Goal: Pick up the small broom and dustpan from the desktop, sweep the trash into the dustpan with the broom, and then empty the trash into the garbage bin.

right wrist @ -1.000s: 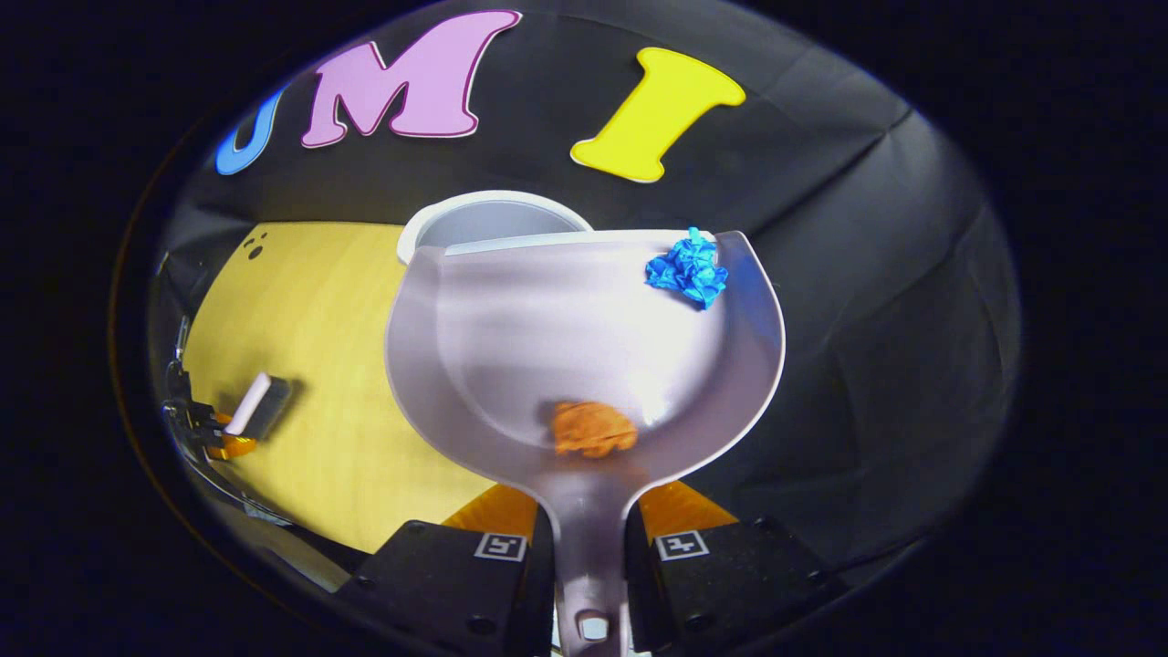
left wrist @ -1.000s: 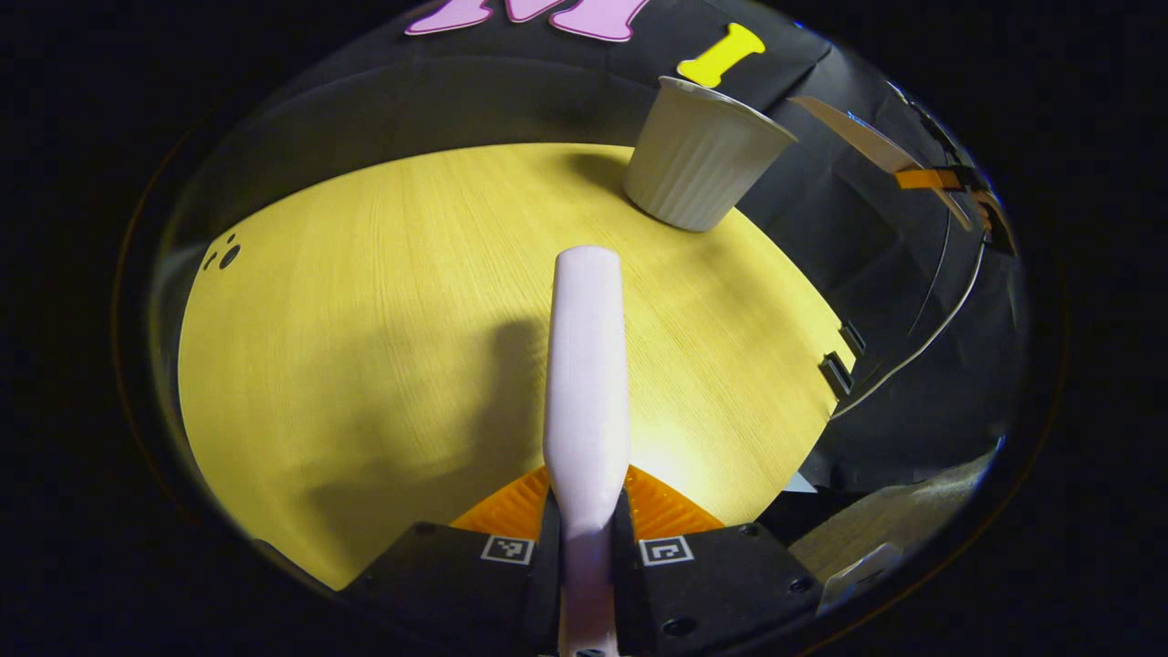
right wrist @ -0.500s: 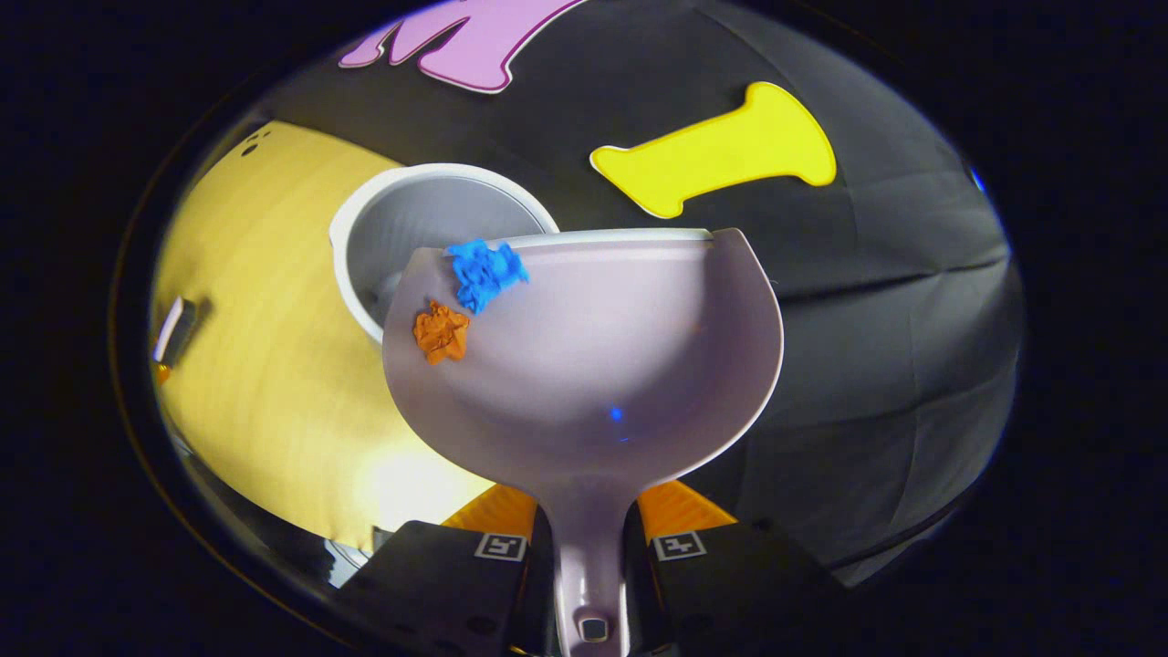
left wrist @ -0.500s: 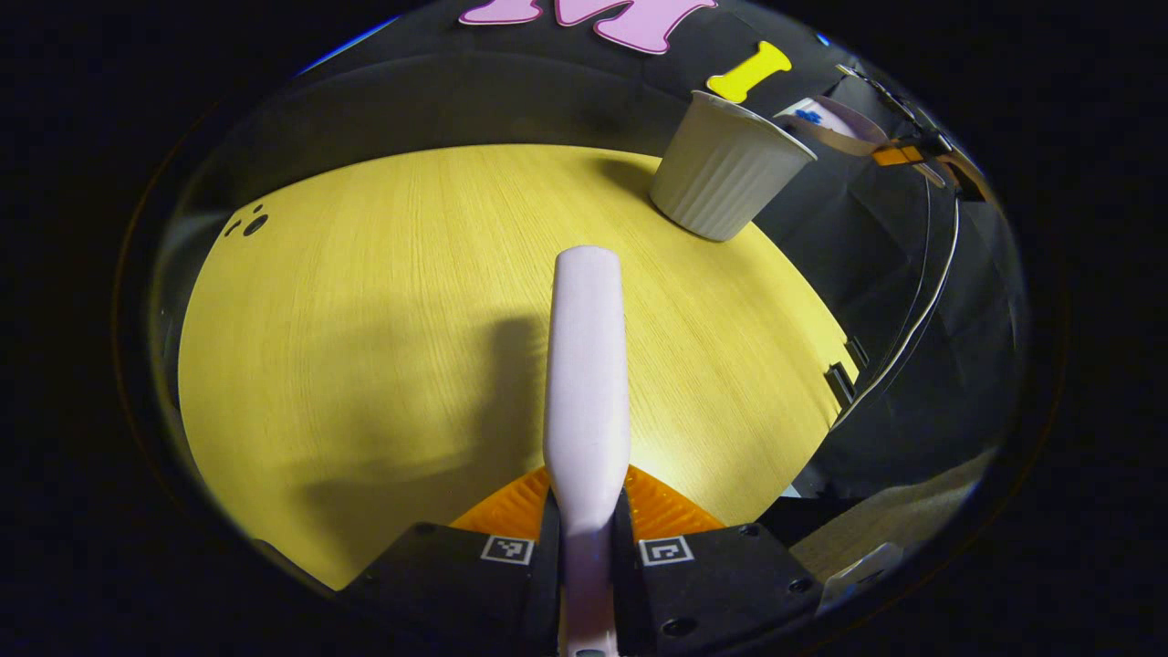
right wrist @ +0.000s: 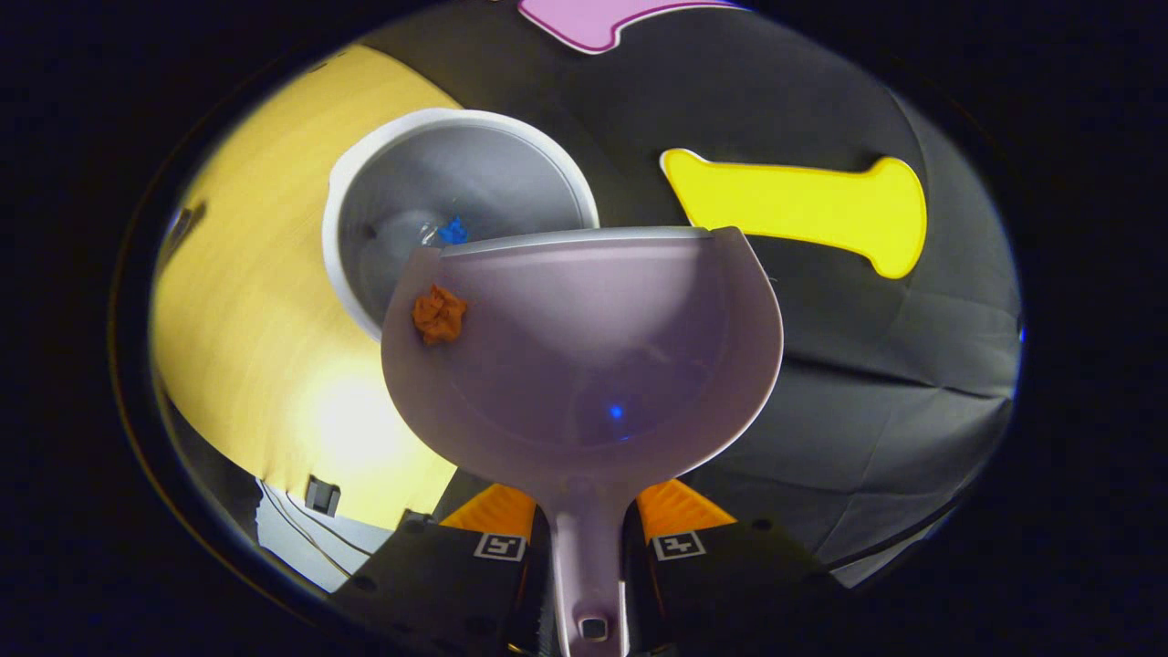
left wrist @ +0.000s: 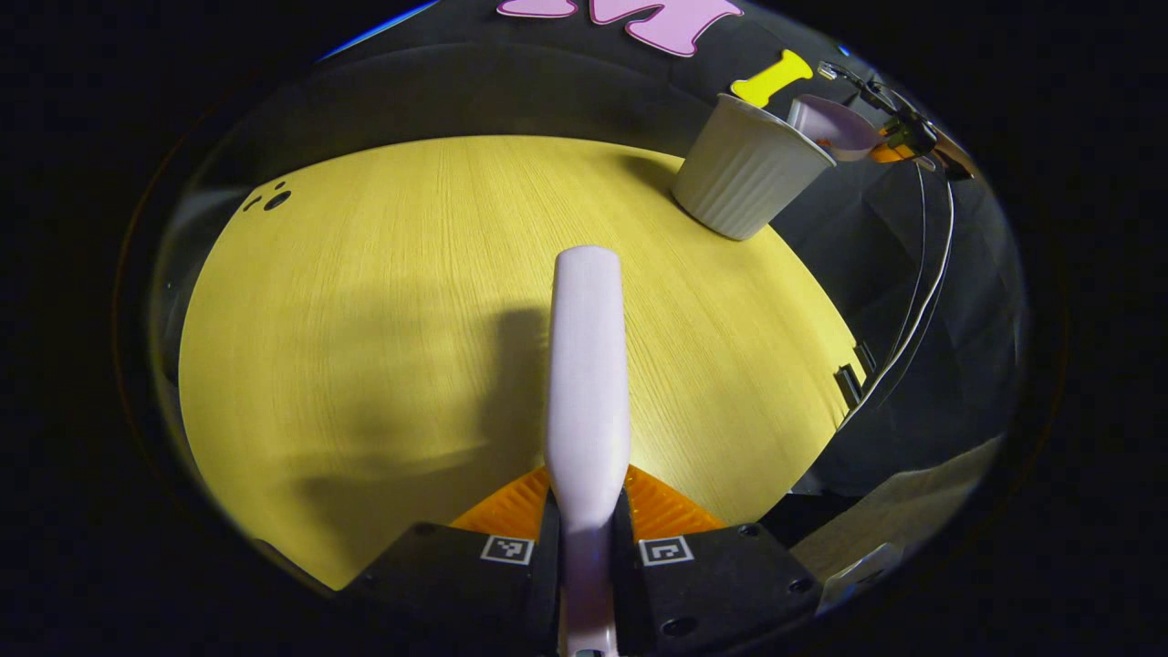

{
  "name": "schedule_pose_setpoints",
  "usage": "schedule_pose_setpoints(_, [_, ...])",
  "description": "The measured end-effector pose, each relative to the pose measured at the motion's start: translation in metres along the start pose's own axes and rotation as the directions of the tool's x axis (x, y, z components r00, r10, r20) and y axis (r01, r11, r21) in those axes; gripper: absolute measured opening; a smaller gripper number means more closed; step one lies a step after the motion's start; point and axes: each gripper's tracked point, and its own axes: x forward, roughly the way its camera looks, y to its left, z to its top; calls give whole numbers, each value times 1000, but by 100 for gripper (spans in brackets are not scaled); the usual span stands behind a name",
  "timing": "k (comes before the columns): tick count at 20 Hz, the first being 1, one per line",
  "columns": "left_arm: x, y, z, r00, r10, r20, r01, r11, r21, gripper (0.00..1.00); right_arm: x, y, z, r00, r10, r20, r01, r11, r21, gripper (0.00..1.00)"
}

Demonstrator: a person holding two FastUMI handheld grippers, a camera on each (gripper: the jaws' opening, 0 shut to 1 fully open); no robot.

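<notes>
The right gripper [right wrist: 589, 538] clamped the pale dustpan [right wrist: 584, 365] tilted over the bin [right wrist: 456, 201] (orange scrap [right wrist: 439, 314] clinging), while the left gripper [left wrist: 589, 529] gripped the broom [left wrist: 589, 365]

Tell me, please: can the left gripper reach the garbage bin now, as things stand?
Probably yes: bare desktop lies between the left gripper and the garbage bin. But it is shut on the broom, and the dustpan hangs at the bin's rim.

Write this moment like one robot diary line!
right gripper: holds dustpan tipped over bin | orange scrap in pan | left gripper: holds broom
</notes>
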Motion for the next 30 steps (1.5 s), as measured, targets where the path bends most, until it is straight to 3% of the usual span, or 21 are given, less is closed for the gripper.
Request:
schedule_pose_setpoints(7, [1,5,-3,1000,5,5,-5,1000,-12,27,3,-2,14,1000,-19,-18,18,997,-75,36])
schedule_pose_setpoints(8, [2,4,-4,1000,7,4,-7,1000,-15,27,4,-2,15,1000,-21,-16,19,997,-75,31])
schedule_pose_setpoints(16, [0,9,0,999,40,13,-40,999,-13,27,1,-3,13,999,-12,52,12,1000,-3,39])
schedule_pose_setpoints(18, [-1,11,1,999,49,13,-49,999,-18,28,-4,-1,11,996,19,90,-25,997,68,35])
schedule_pose_setpoints(20, [-4,13,2,998,56,15,-55,998,-23,29,-14,4,9,988,55,144,-77,986,147,39])
schedule_pose_setpoints(21, [-5,14,2,998,62,14,-62,998,-23,27,-20,8,8,982,74,174,-106,977,186,35])
schedule_pose_setpoints(25, [-8,15,4,996,84,21,-84,996,-19,28,-47,23,-2,951,126,282,-214,928,305,35])
schedule_pose_setpoints(28, [-9,20,5,994,107,24,-107,994,-3,28,-72,54,-5,912,184,367,-321,877,357,39])
schedule_pose_setpoints(30, [-11,21,6,993,112,22,-112,994,0,27,-90,83,-8,879,226,420,-391,846,363,35])
